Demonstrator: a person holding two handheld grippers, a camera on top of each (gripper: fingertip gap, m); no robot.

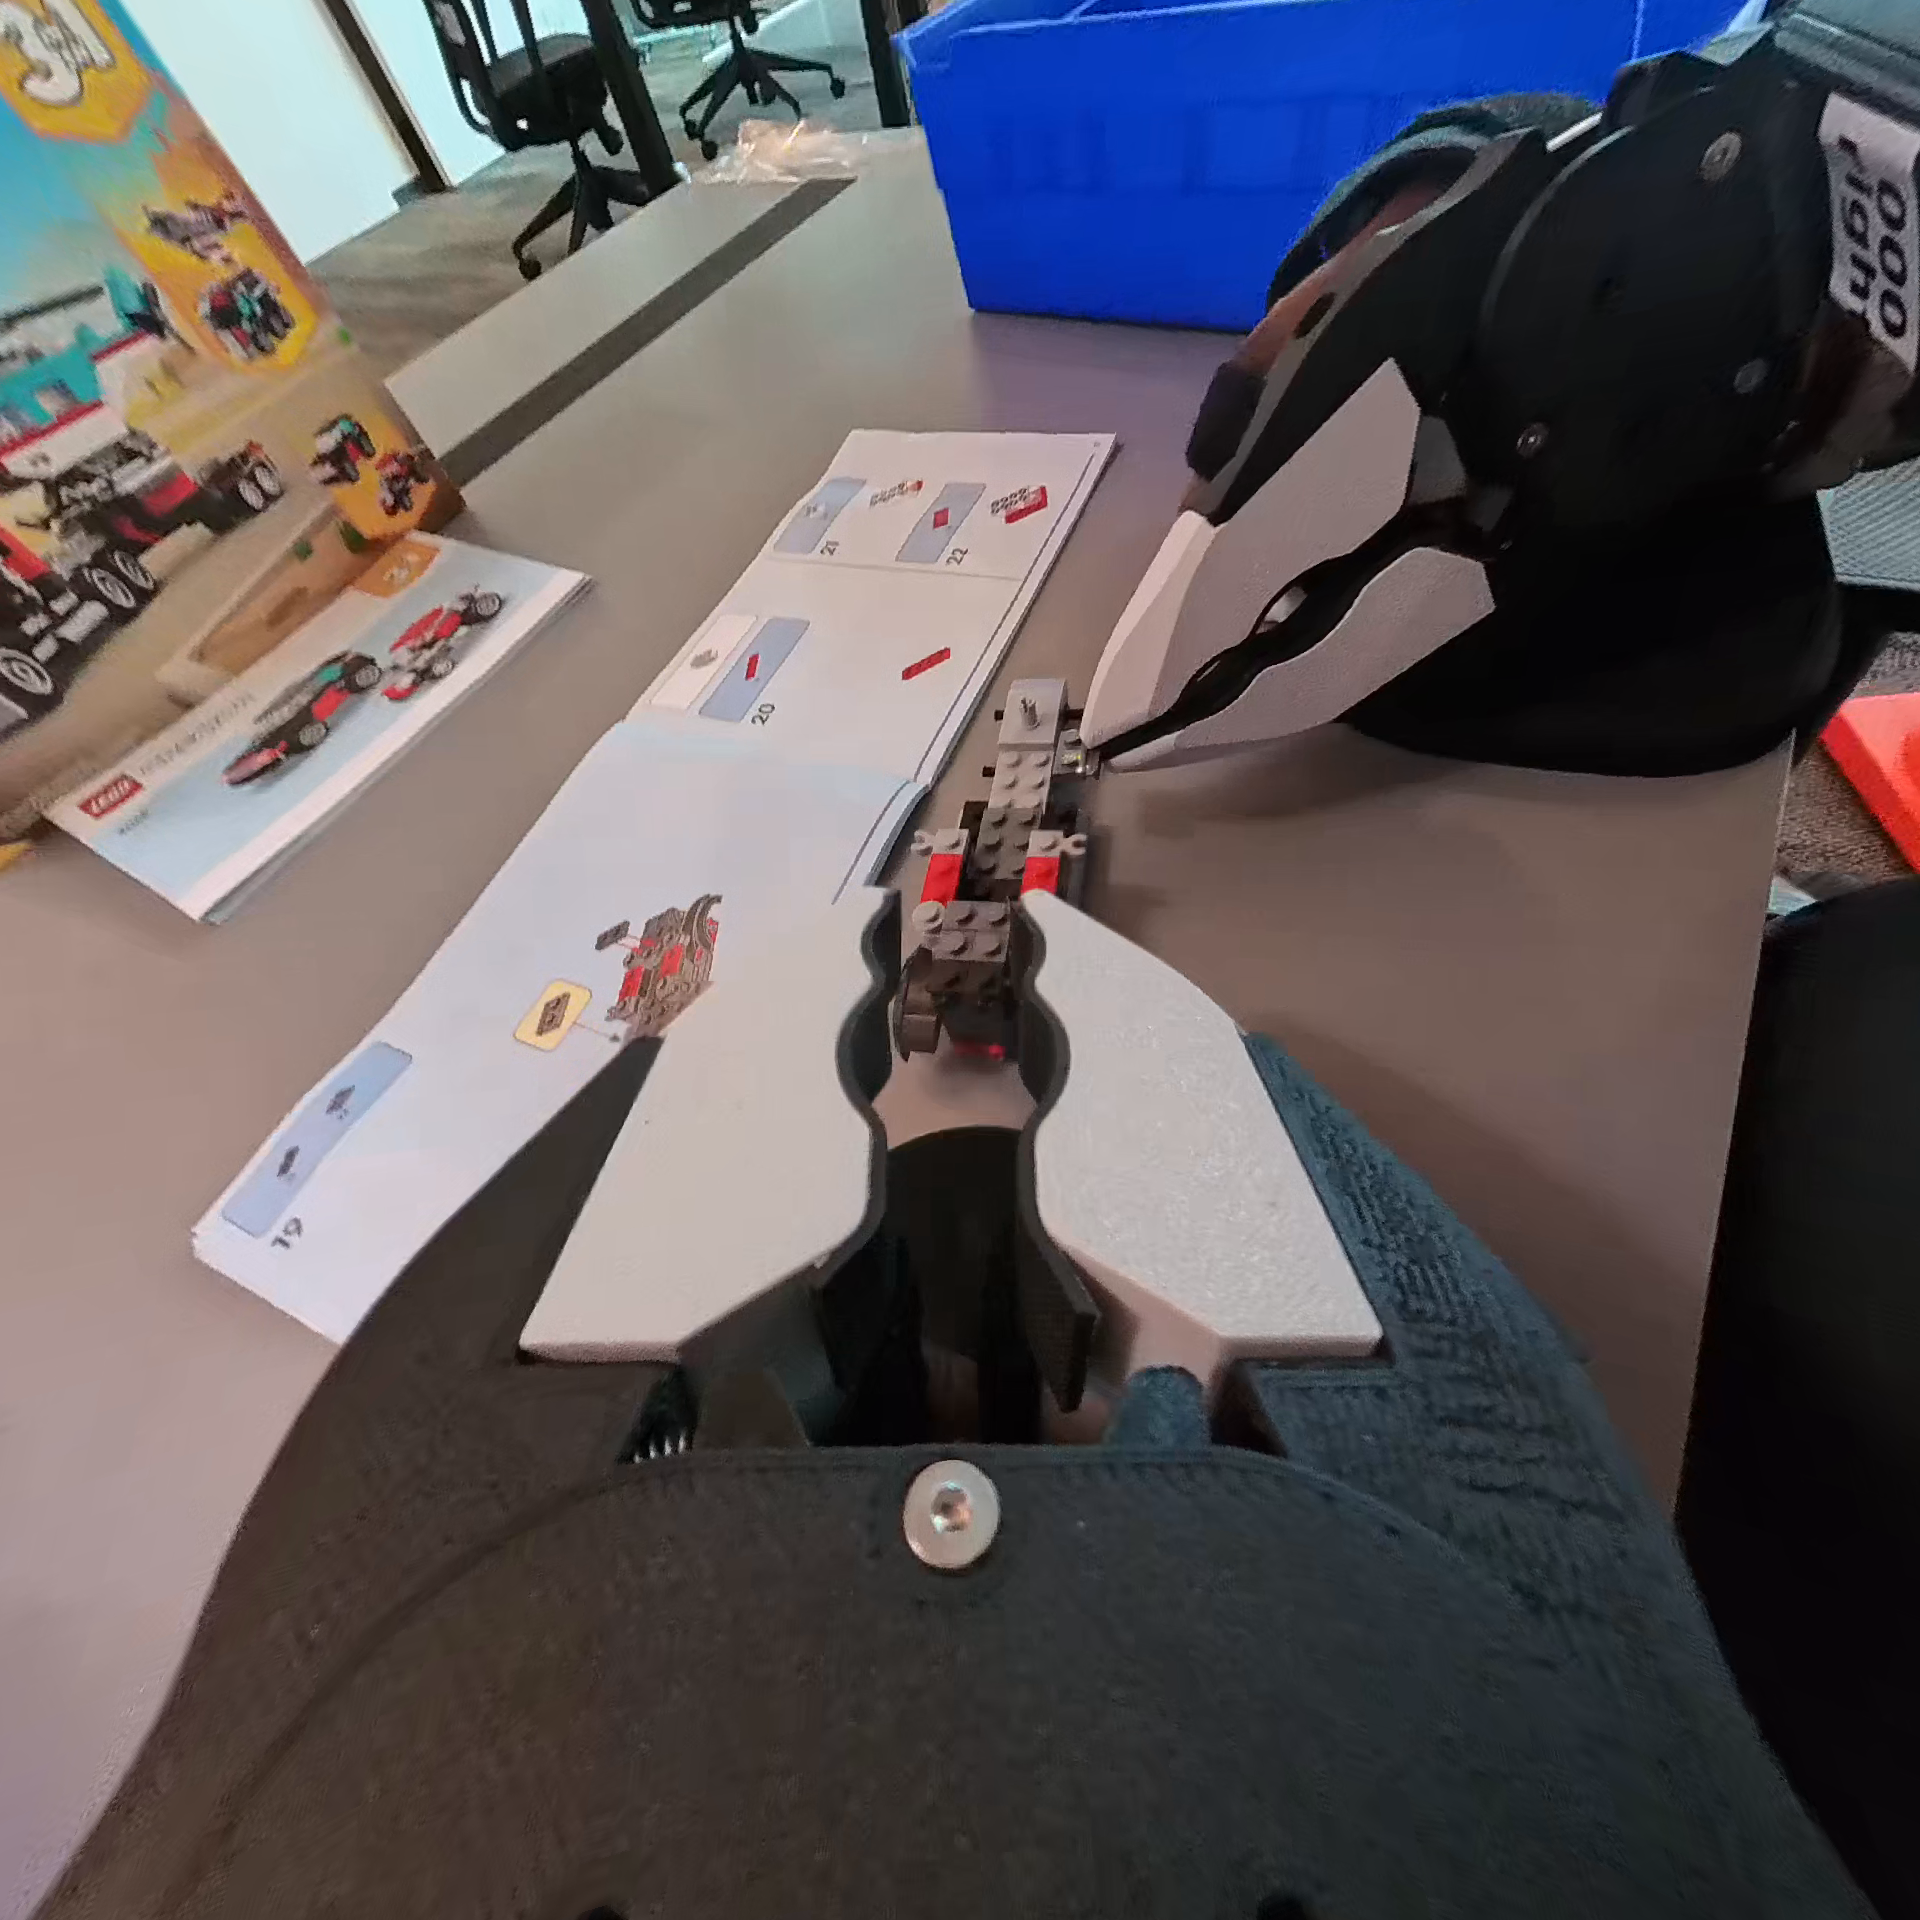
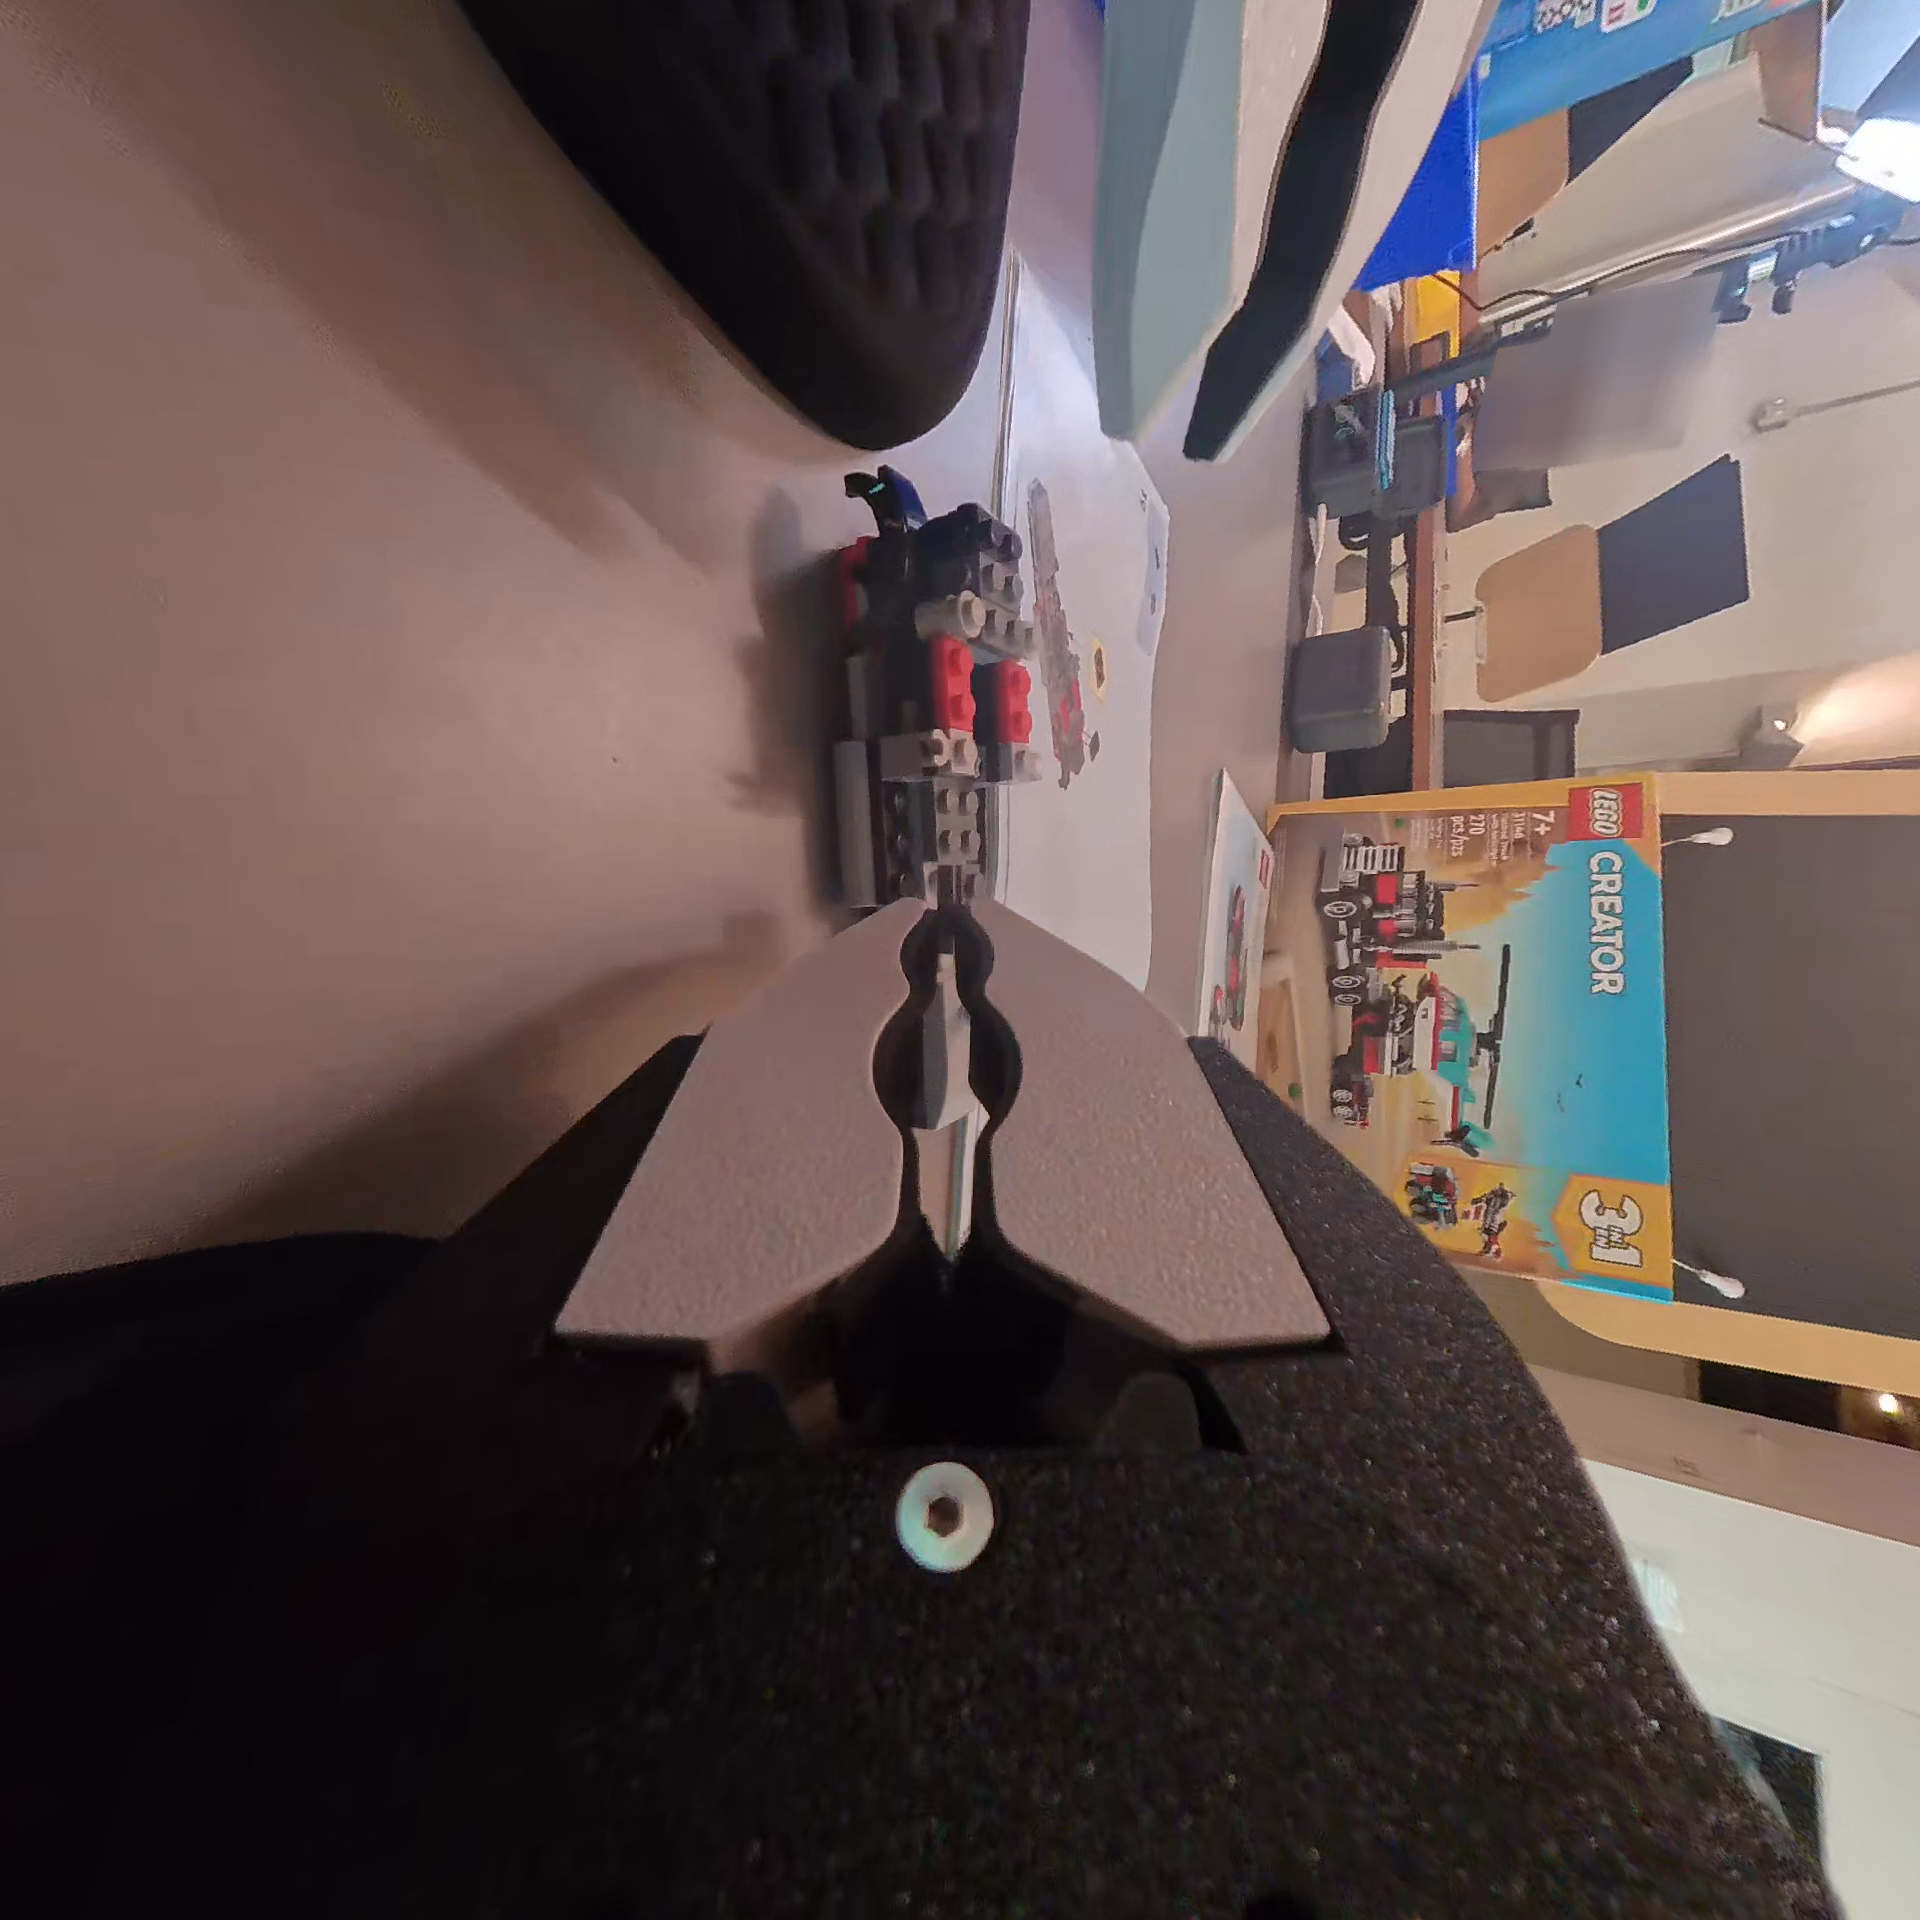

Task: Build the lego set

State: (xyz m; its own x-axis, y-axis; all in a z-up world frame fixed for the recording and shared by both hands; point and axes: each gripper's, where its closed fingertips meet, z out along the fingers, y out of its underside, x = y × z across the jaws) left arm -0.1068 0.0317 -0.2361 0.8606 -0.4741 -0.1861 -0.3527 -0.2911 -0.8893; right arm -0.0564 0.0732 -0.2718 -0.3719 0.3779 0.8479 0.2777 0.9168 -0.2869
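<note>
A long lego model (image 1: 1013, 821) of grey, black and red bricks lies on the grey table (image 1: 1351, 987) beside the open instruction booklet (image 1: 748, 810). My left gripper (image 1: 966, 920) is shut on the model's near end. My right gripper (image 1: 1091, 753) comes in from the right, and its tips touch the side of the model's far end. In the right wrist view my right gripper (image 2: 948, 916) is shut on a small grey piece (image 2: 932, 1060), tips against the model (image 2: 935, 707). A finger (image 2: 1153, 260) of the left gripper shows beyond the model.
A blue bin (image 1: 1195, 156) stands at the back right. The set's box (image 1: 125, 416) and a second booklet (image 1: 312, 717) sit on the left; the box also shows in the right wrist view (image 2: 1475, 1039). An orange object (image 1: 1881, 769) lies past the table's right edge. Office chairs stand beyond. The grippers' ends are close to 8 cm from one another.
</note>
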